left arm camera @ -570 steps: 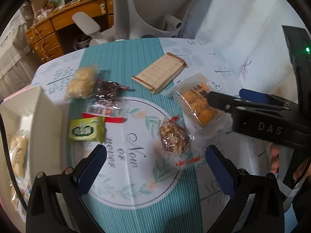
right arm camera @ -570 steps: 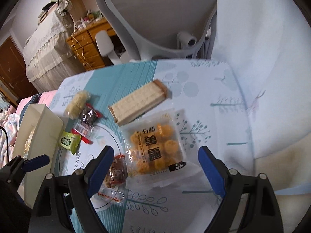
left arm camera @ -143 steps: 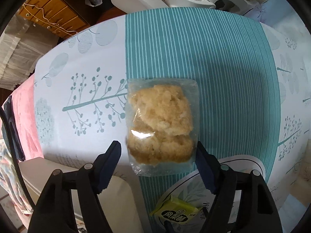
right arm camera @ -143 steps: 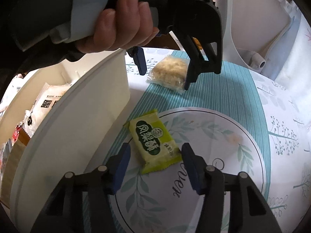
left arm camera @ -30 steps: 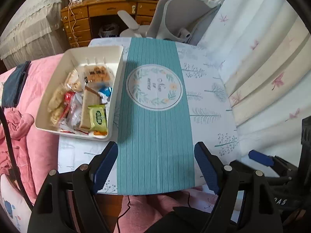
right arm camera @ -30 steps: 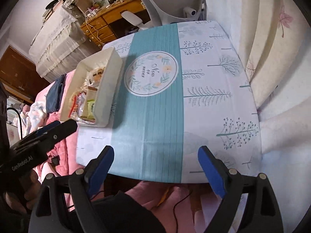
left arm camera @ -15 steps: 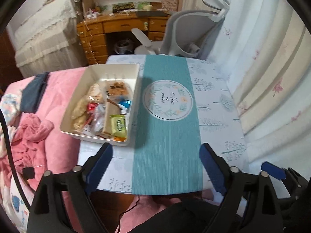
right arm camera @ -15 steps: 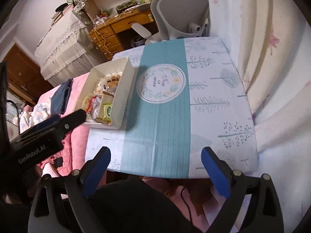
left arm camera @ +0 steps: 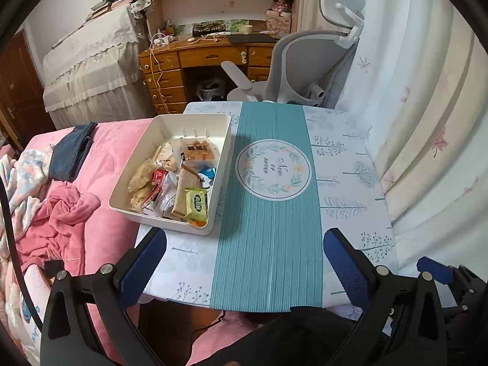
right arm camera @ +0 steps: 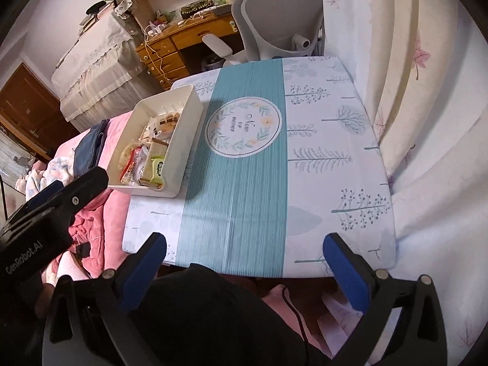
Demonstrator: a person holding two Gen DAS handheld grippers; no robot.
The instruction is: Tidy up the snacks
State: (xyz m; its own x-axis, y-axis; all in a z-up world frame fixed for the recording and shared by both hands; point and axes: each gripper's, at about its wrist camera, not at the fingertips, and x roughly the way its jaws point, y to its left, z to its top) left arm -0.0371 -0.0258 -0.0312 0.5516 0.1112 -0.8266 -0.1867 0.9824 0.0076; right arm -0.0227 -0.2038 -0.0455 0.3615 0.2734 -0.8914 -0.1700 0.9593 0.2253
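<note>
A cream-white bin (left arm camera: 224,149) sits at the left edge of the table (left arm camera: 344,164), at about 9 o'clock from the round wreath print (left arm camera: 273,168) in the middle of the teal runner (left arm camera: 268,244). All the snacks (left arm camera: 174,183) lie inside this bin, heaped together in one open compartment. At its 12 o'clock end lies a clear pack of small golden cakes (left arm camera: 196,149). Along the 9 o'clock wall lie pale crumbly pieces in clear wrap (left arm camera: 141,175), with a red-and-clear wrapper (left arm camera: 158,180) just beside them. Toward the 6 o'clock end a long tan bar (left arm camera: 184,190) leans beside a green packet (left arm camera: 197,203), which lies on top near the 3 o'clock wall. A small blue wrapper (left arm camera: 209,171) shows between the bar and that wall.

The left gripper (left arm camera: 244,268) hangs above the table's near edge, its jaws having just been opening, now spread wide with nothing between them. The right gripper (right arm camera: 244,267) hovers likewise over the near edge, its jaws also having just been opening and standing wide apart, holding nothing. In the right wrist view the left gripper shows at 9 o'clock, beside the bin.
</note>
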